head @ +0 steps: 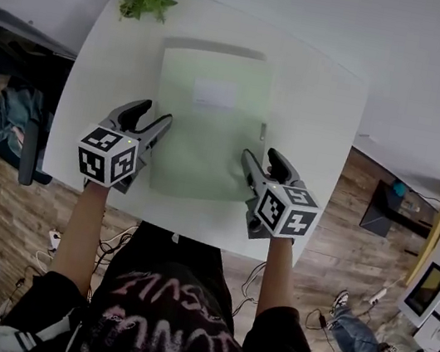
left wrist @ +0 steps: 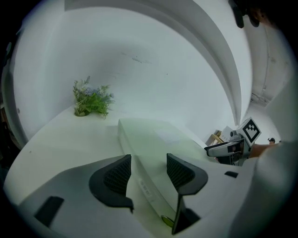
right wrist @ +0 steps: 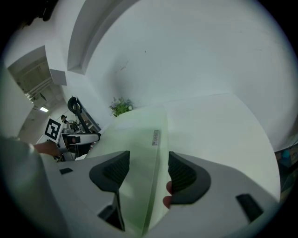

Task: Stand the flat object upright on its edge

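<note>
The pale green flat rectangular plastic case (head: 207, 127) lies flat in the middle of the white table (head: 317, 104). My left gripper (head: 153, 115) straddles its near left edge and my right gripper (head: 262, 156) its near right edge, both with jaws apart.

the left forearm (head: 84, 231) and right forearm (head: 278, 274) reach forward side by side, bringing a gripper to each near corner of the flat green case (head: 207, 127). the left gripper (head: 153, 114) straddles the case's left edge, jaws spread and not clamping. the right gripper (head: 262, 155) straddles the right edge, jaws wide apart.
</note>
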A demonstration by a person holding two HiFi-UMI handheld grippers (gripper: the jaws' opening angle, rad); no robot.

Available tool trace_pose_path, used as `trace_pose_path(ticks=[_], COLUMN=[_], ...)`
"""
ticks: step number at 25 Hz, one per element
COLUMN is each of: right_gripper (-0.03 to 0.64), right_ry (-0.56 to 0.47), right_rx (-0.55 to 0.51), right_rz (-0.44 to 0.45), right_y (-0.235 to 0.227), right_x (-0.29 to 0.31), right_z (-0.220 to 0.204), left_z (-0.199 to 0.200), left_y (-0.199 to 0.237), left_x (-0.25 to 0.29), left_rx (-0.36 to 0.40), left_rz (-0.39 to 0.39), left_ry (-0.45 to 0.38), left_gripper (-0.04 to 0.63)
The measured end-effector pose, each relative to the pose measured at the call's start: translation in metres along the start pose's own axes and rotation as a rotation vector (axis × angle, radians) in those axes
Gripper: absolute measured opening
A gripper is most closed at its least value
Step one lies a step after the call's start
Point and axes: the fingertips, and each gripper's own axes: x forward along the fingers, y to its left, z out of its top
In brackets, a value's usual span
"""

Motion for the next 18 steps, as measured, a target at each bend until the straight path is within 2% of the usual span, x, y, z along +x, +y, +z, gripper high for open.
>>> trace_pose_path(ticks=[10, 13, 15, 18], right_gripper=[0.249, 0.249, 0.249, 0.249], right_ry=[0.072, 0.095, 0.110, 0.129], right_rx=[0.071, 0.080, 0.083, 0.079], right_rz=[0.052, 0.067, 0.075, 0.083], right_y=[0.000, 0.001, 0.002, 0.002], right_x=[0.013, 0.015, 0.016, 0.016], right_z=[-0.004, -0.005, -0.005, -0.006], left_z=[-0.006, -0.008, -0.009, -0.011], left_y=[0.007, 0.002, -0.001, -0.001], left_x=[0.009, 0.013, 0.015, 0.017], left_rx=[-0.126, -0.122, -0.099, -0.105], left_rz=[-0.082, -0.120, -0.123, -0.122], left_ry=[0.033, 0.064, 0.092, 0.111], left_gripper=[0.262, 0.265, 0.282, 0.285])
